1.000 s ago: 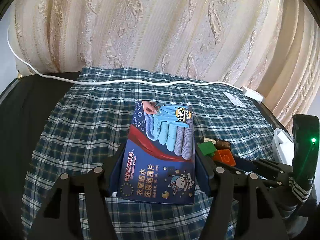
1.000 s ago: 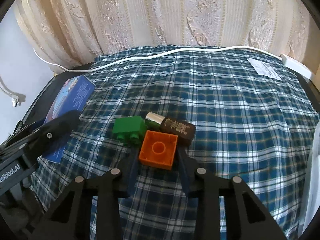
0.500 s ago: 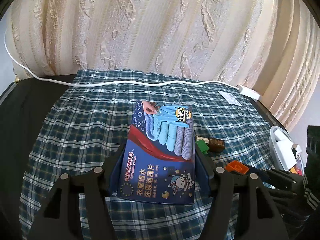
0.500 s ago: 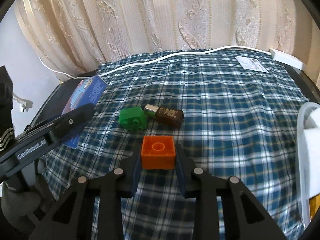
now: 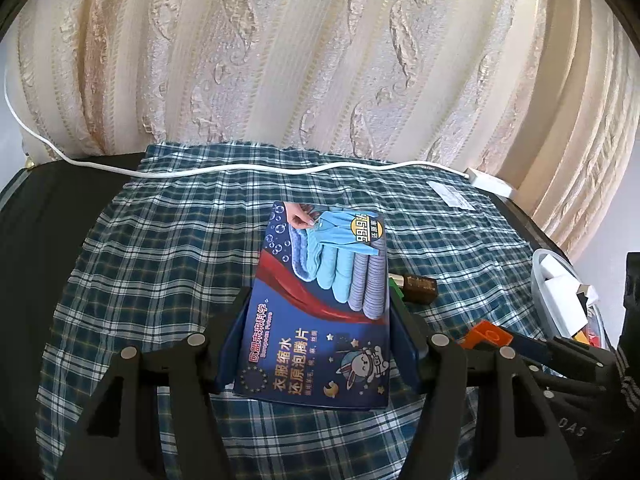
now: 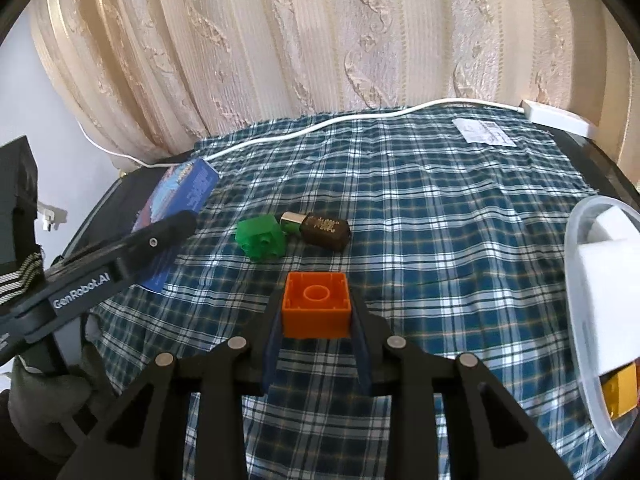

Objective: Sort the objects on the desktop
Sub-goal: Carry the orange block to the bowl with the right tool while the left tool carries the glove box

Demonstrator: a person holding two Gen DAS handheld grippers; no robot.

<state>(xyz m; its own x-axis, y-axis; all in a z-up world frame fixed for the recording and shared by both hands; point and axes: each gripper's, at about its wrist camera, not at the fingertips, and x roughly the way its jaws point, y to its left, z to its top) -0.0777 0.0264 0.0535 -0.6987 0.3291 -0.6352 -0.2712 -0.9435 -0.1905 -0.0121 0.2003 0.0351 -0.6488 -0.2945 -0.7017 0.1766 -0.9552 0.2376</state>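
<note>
In the left wrist view, a flat blue packet [image 5: 320, 320] printed with folded clothes is clamped by its long edges between the pads of the left gripper [image 5: 322, 340], whose jaws stand fairly wide to take its width. Whether the packet's far end rests on the plaid cloth [image 5: 160, 248] or is held just clear of it cannot be told. A brown bottle [image 5: 418, 286] is seen lying on the cloth just beside the packet's right edge. At the right edge a white tub [image 5: 552, 296] is partly seen.

In the right wrist view, an orange block [image 6: 316, 304], hollow side up, is gripped between the narrow-set pads of the right gripper [image 6: 316, 320] and held above the cloth. Beyond it, a green block [image 6: 260, 238] is seen lying against the brown bottle. The tub's rim is seen at the right.
</note>
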